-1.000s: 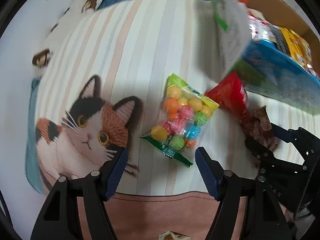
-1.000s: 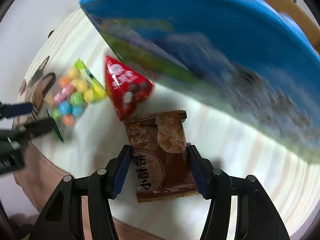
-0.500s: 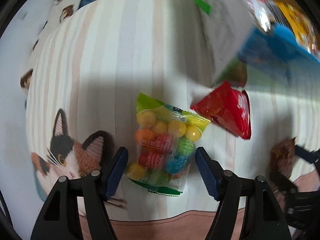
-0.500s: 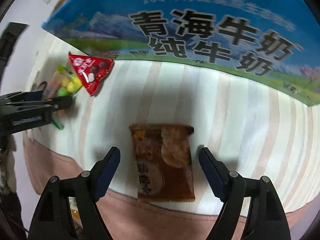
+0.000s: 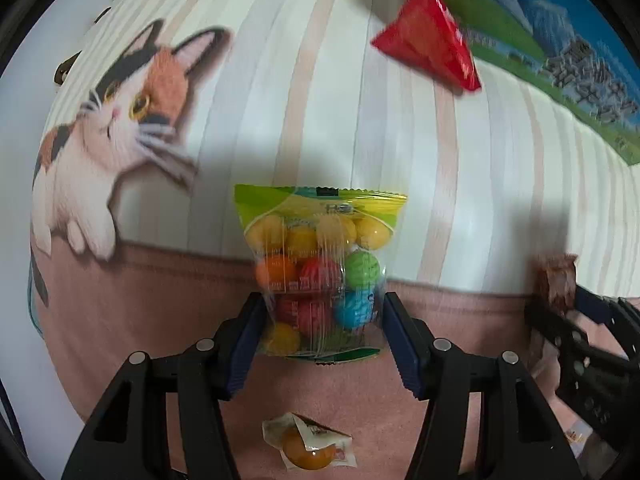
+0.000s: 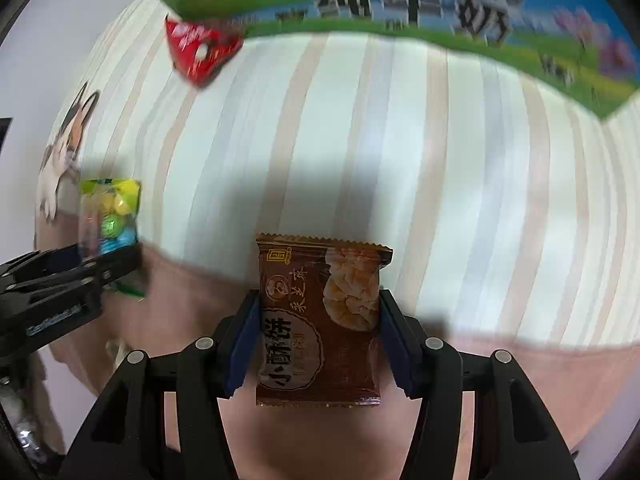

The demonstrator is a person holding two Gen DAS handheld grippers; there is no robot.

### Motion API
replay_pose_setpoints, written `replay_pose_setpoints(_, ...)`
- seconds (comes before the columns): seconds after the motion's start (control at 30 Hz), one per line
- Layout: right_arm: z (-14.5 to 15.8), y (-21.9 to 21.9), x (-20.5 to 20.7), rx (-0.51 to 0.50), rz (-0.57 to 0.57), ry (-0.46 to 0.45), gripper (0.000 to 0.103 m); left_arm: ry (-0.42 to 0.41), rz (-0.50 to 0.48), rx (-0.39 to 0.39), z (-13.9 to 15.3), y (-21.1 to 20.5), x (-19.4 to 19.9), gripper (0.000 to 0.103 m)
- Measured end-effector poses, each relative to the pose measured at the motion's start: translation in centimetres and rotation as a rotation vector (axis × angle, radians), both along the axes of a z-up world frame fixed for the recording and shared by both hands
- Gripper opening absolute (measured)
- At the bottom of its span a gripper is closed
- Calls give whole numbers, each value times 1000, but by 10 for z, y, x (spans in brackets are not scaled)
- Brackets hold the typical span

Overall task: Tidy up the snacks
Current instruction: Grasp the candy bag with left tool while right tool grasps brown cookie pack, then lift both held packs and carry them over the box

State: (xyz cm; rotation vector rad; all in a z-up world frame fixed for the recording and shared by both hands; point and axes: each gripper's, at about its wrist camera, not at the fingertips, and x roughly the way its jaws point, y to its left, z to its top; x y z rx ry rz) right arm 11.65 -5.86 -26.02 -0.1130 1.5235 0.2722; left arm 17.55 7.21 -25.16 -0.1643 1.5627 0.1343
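The blurred milk carton [image 6: 400, 4] is cut off by the top edge.

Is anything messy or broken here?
Nothing looks broken or spilled. The left claw holds the bag of colorful candy balls and the right claw holds the brown biscuit packet, both sealed. The red triangle snack lies apart by the milk box.
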Motion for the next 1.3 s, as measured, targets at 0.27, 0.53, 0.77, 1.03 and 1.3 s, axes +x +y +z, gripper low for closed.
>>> replay_pose_setpoints(0.27, -2, -20, -10, 24, -71, 10, 78, 1, 9, 19, -24, -1, 22, 57)
replay_pose_setpoints(0.53, -17, 2, -23, -51, -43, -73, 59, -40, 40, 33, -16, -26, 24, 49)
replay_pose_setpoints(0.77, 0, -8, -35, 22, -54, -94, 59, -74, 16, 1, 23, -13, -3, 47)
replay_pose_setpoints(1.03, 103, -57, -13, 183, -110, -171, 59, -206, -57, -106, 106, -40, 20, 47)
replay_pose_setpoints(1.3, 214, -94, 64, 295, -138, -306, 59, -299, -121, -242, 182, -58, 118, 47)
